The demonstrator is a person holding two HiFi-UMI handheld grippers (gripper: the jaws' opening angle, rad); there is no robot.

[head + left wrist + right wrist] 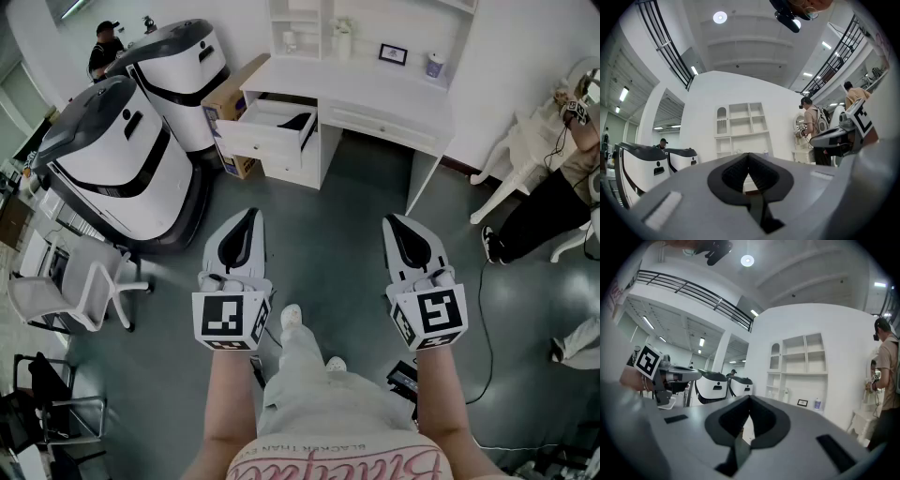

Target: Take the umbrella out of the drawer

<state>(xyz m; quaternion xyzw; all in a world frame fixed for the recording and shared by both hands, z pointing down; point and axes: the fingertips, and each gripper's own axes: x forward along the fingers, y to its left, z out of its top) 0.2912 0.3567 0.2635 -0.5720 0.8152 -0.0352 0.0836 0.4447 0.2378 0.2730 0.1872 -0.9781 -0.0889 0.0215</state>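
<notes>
A white desk [375, 97] stands against the far wall, and its upper left drawer [255, 137] is pulled out. A dark, folded thing, seemingly the umbrella [298, 121], lies at the drawer's right side. My left gripper [250, 216] and right gripper [393, 221] are held side by side over the grey floor, well short of the desk. Both point toward the desk. In the left gripper view the left gripper [749, 155] has its jaws together with nothing between them. The right gripper [750, 397] looks the same in its own view.
Two large white and black machines [117, 159] stand left of the desk, with a cardboard box [230, 98] between them and the drawer. White chairs [520, 155] and a seated person [562, 187] are at the right. An office chair [80, 281] is at the left. Cables [483, 319] run along the floor.
</notes>
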